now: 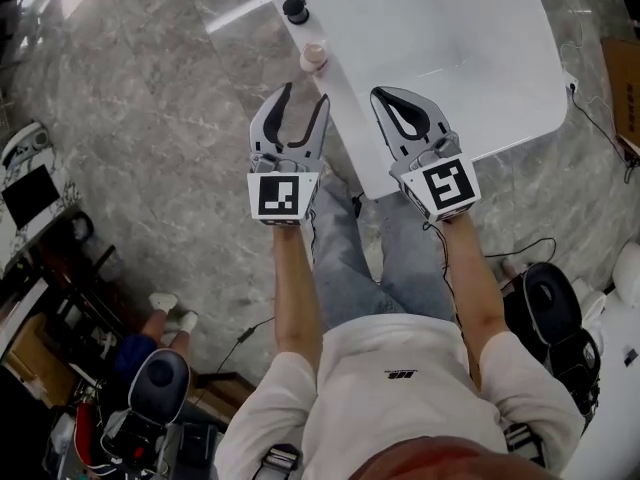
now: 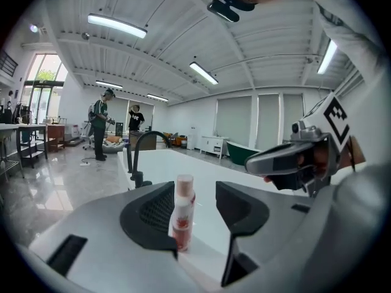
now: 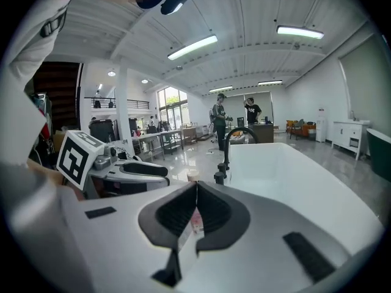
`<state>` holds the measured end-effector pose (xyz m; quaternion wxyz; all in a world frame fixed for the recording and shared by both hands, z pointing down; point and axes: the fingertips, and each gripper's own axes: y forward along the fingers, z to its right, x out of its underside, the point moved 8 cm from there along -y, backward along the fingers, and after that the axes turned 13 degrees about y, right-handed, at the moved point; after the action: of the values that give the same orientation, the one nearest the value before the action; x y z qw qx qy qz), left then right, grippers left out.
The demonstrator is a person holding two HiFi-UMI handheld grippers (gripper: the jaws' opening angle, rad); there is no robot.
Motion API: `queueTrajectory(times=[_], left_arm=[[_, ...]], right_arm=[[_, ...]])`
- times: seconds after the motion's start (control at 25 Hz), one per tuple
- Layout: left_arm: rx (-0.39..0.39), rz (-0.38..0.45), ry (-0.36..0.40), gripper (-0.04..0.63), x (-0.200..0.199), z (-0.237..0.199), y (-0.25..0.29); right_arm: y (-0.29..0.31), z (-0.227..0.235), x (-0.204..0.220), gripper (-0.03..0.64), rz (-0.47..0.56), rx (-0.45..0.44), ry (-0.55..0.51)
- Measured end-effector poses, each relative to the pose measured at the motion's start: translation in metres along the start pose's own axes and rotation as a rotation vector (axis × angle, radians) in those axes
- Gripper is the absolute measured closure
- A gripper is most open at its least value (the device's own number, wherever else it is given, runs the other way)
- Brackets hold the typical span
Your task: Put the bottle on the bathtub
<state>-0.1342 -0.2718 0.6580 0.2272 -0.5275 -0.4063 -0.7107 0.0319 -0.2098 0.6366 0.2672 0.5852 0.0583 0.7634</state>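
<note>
**Bottle upright on tub rim, dead ahead of my open left tool**

The bottle stands upright on the near rim of the white bathtub, long axis vertical, cap up. It is just this side of the two black faucet knobs.

My left tool has its jaws wide apart and nothing is pressed between them. In the head view the bottle sits just past the jaw tips, not touching. In the left gripper view the bottle shows in the gap, closer to the jaw on that picture's left, with tub surface visible around it.

My right tool has its jaws closed together and is empty. It hangs over the tub beside the left tool and further from the bottle, so the left is clearly the nearer one. In the right gripper view only the bottle's cap peeks over the closed jaws.

My judgement is that the placing looks done. Whatever comes next turns on the bottle lying straight along my left tool's pointing line. Pull straight back, since a sideways swing could clip it and tip it off the rim.
</note>
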Motion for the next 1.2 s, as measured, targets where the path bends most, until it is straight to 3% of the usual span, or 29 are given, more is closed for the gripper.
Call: queueTrajectory(times=[0.16,0.44,0.64,0.92,1.08,1.2], left_arm=[[0.018,0.046,0.018,0.418,-0.05,0.005,-0.026],[-0.009,0.116,0.046,0.549,-0.126,0.007,-0.075],[-0.03,0.146,0.066,0.575,-0.174,0.007,-0.106],[-0.041,0.203,0.118,0.581,-0.198,-0.007,-0.189],[-0.033,0.209,0.116,0.581,-0.2,0.021,-0.175],[-0.034,0.204,0.133,0.581,-0.224,0.03,-0.168]], right_arm=[[-0.026,-0.014,-0.041,0.621,0.036,-0.016,-0.035],[-0.067,-0.045,-0.106,0.623,0.109,-0.035,-0.068],[-0.096,-0.071,-0.143,0.623,0.143,-0.092,-0.092],[-0.12,-0.162,-0.169,0.623,0.153,-0.139,-0.178],[-0.136,-0.138,-0.163,0.623,0.165,-0.14,-0.182],[-0.149,-0.126,-0.182,0.623,0.173,-0.147,-0.176]])
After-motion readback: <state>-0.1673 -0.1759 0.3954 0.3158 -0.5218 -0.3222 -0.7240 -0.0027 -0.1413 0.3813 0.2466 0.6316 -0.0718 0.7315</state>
